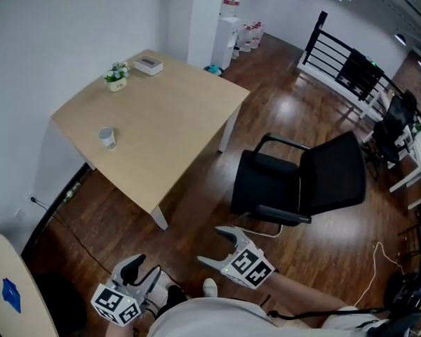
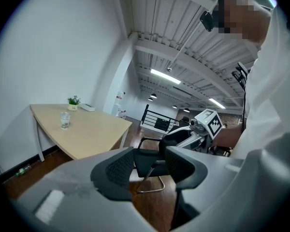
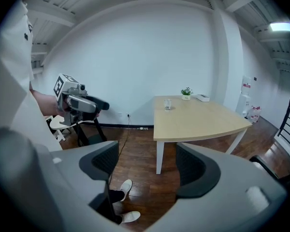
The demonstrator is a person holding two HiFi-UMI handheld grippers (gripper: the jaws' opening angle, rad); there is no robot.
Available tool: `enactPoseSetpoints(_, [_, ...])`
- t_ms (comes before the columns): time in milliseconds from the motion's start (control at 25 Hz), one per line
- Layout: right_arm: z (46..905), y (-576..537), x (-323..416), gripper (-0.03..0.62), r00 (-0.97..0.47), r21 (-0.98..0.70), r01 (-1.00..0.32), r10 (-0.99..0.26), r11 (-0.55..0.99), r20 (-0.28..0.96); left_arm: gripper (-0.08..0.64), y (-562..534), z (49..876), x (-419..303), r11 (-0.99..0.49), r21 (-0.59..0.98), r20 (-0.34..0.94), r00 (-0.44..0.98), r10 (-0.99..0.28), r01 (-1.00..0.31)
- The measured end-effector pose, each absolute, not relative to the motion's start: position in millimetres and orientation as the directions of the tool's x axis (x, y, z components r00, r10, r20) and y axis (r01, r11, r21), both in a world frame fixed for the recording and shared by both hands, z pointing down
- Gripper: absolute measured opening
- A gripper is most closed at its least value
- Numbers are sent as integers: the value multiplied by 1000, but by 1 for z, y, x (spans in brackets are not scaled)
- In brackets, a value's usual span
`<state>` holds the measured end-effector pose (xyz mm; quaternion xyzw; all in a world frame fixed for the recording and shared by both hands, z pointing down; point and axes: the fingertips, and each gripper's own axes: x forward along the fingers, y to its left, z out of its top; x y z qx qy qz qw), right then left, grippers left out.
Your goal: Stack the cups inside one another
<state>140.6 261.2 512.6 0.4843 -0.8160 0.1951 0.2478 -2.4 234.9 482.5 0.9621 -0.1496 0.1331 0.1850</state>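
A small clear cup (image 1: 107, 138) stands alone on the light wooden table (image 1: 168, 125), near its left edge. It also shows far off as the cup (image 2: 65, 120) in the left gripper view and the cup (image 3: 167, 104) in the right gripper view. Both grippers are held low over the wooden floor, well away from the table. My left gripper (image 1: 142, 272) is open and empty; through its jaws (image 2: 150, 166) I see the chair. My right gripper (image 1: 217, 248) is open and empty too, and its view (image 3: 147, 163) faces the table.
A black office chair (image 1: 302, 181) stands between me and the table's right end. A small potted plant (image 1: 116, 76) and a white box (image 1: 149, 65) sit at the table's far edge. A cable (image 1: 77, 241) trails over the floor. A round tabletop (image 1: 7, 286) is at the lower left.
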Motion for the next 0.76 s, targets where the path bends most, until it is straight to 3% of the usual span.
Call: enactPoseSetpoints(760, [517,295,159,365,-442,-103,-874,-691,474,572,216,272,483,33,-893,300,346,910,-227,-336])
